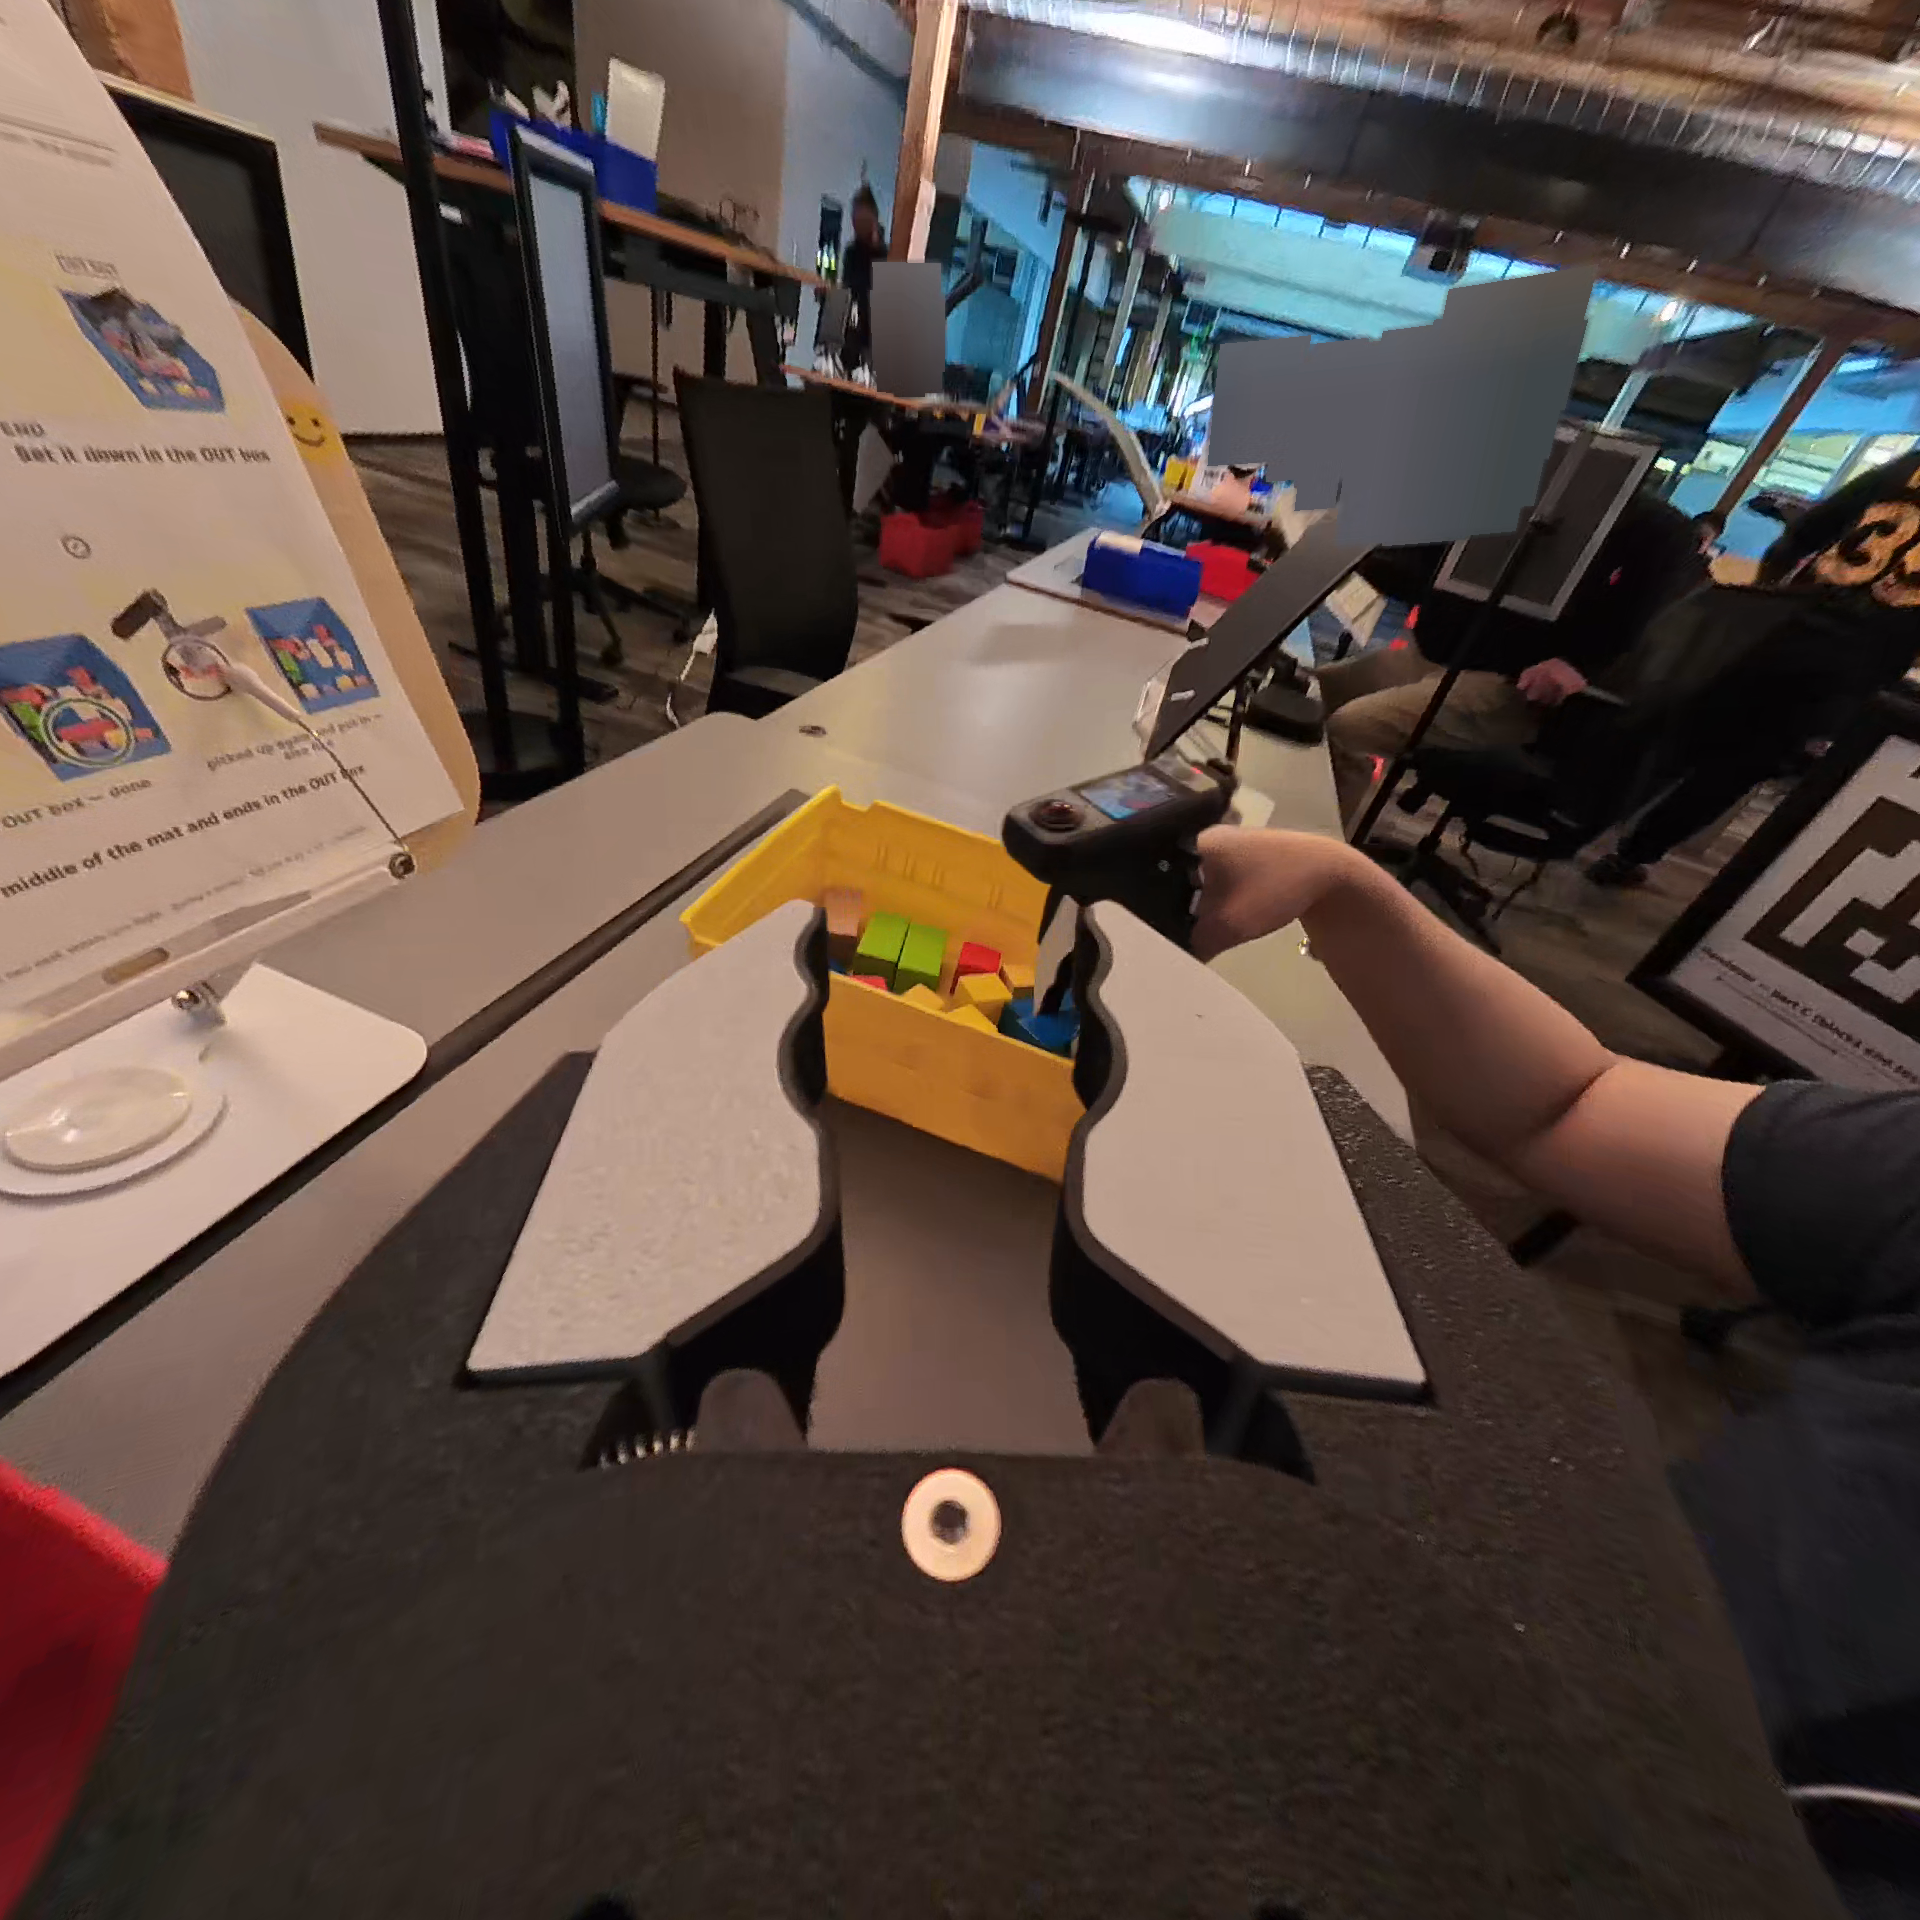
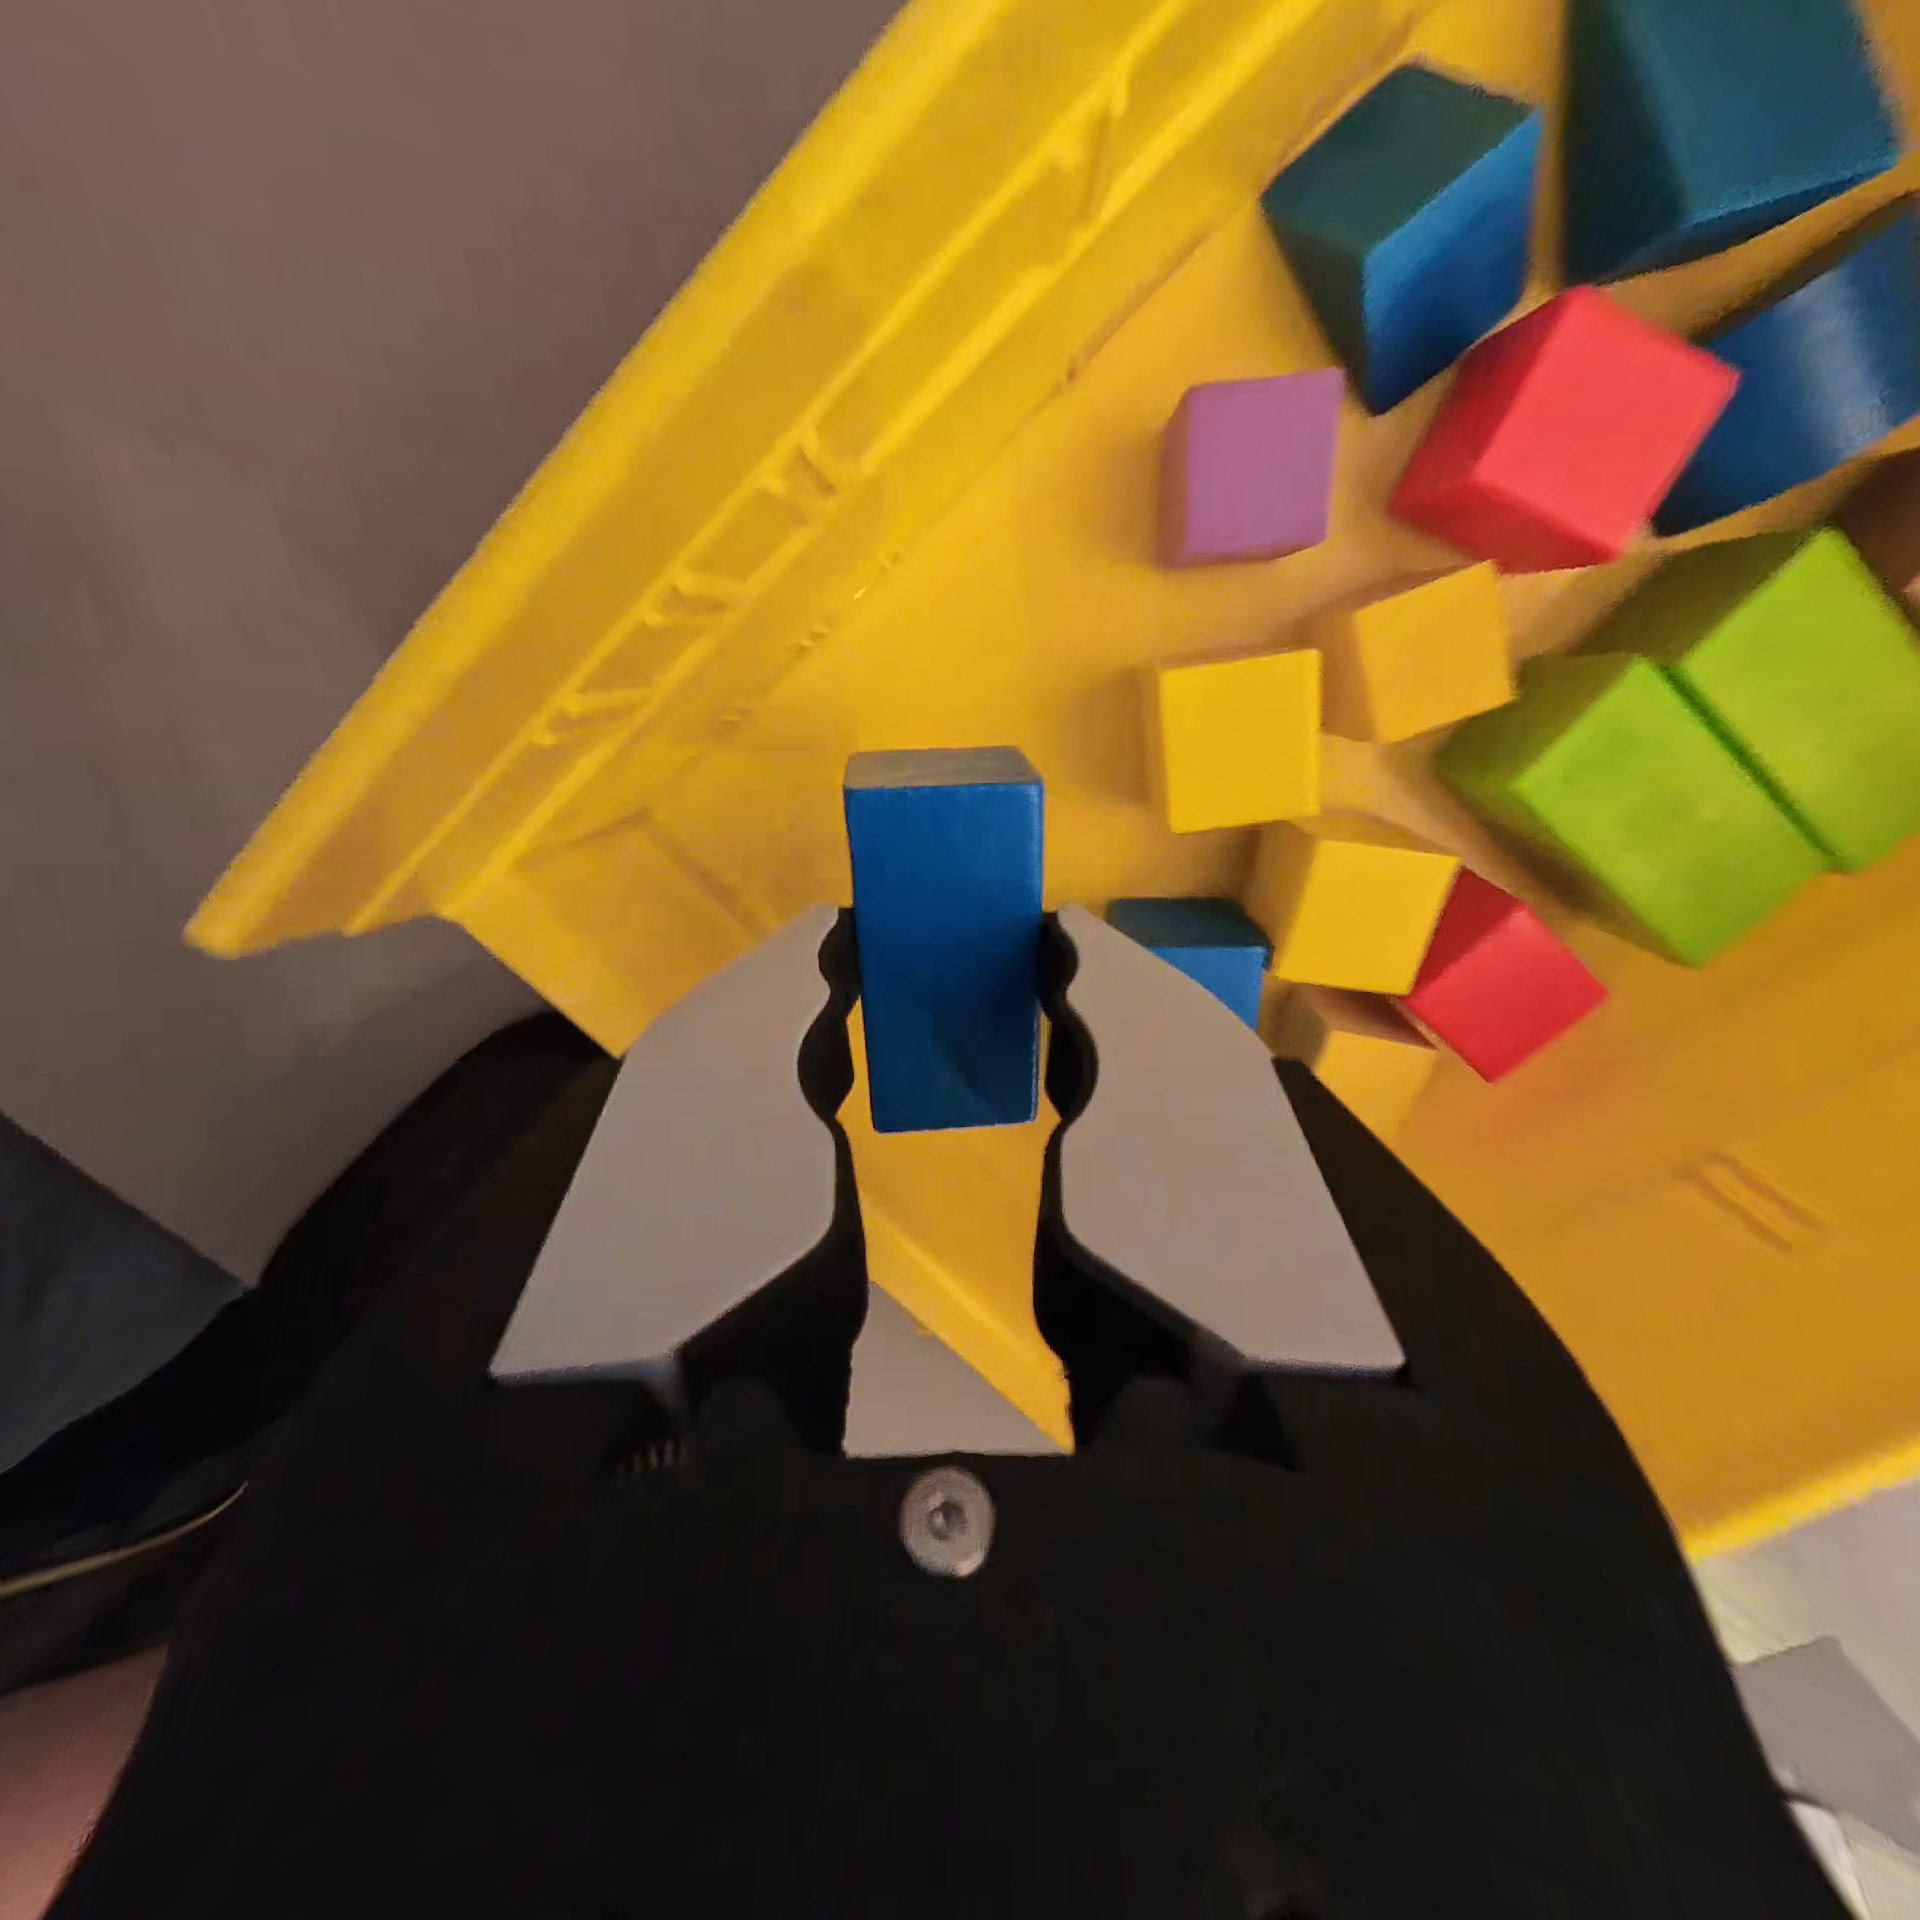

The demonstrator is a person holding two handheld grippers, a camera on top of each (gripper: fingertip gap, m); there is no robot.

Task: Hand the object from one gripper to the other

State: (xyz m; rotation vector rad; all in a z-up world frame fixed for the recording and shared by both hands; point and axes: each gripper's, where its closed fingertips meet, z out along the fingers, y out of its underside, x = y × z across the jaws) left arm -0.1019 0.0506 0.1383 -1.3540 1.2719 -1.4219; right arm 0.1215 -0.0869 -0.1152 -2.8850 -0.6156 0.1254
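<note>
Nearest you, your left tool (image 1: 951, 1023) waits with its jaws apart and empty above the grey tabletop (image 1: 966, 686). Beyond it, your right tool (image 2: 945, 997) is clamped on the blue block (image 2: 943, 935), gripping only its lower half over the yellow bin (image 2: 727, 582) of loose blocks (image 2: 1558, 426). The block could likely pivot or drop into the bin if the left tool knocks its free end.

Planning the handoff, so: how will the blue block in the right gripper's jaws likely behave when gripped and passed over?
The blue block looks like solid painted wood, so probably rigid and light. Its flat sides sit square between the right gripper jaws, so slipping seems unlikely. Flat faces mean it shouldn't roll. The left gripper waits open.
</note>
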